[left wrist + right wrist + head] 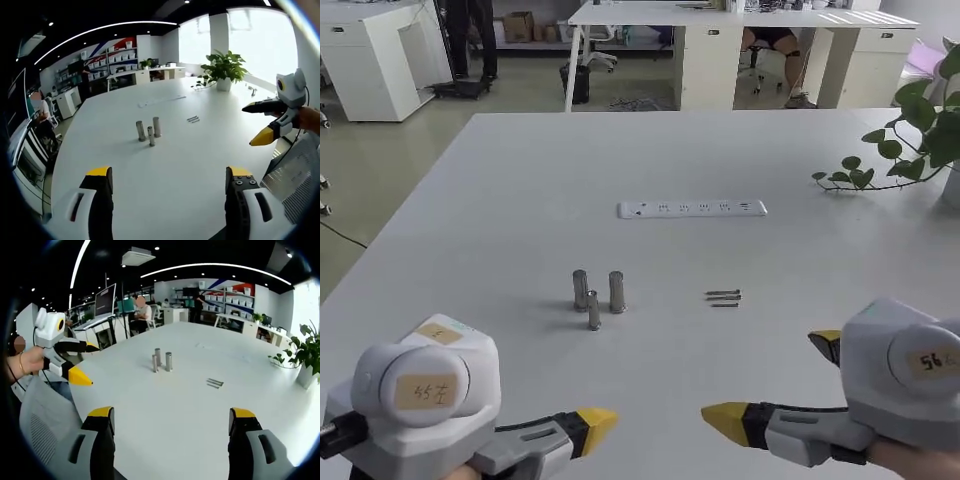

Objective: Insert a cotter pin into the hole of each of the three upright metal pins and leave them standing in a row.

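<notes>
Three short upright metal pins (594, 296) stand in a tight cluster mid-table; they also appear in the left gripper view (149, 132) and the right gripper view (161, 360). To their right, several thin cotter pins (723, 297) lie flat on the white table (500, 200). My left gripper (169, 175) is open near the front edge, left of the metal pins, with nothing between its yellow fingertips. My right gripper (171, 414) is open too, at the front right (775, 385), short of the cotter pins (215, 383).
A white power strip (692, 209) lies beyond the pins. A potted plant (920, 130) trails over the table's far right edge. Desks, shelves and seated people fill the office behind.
</notes>
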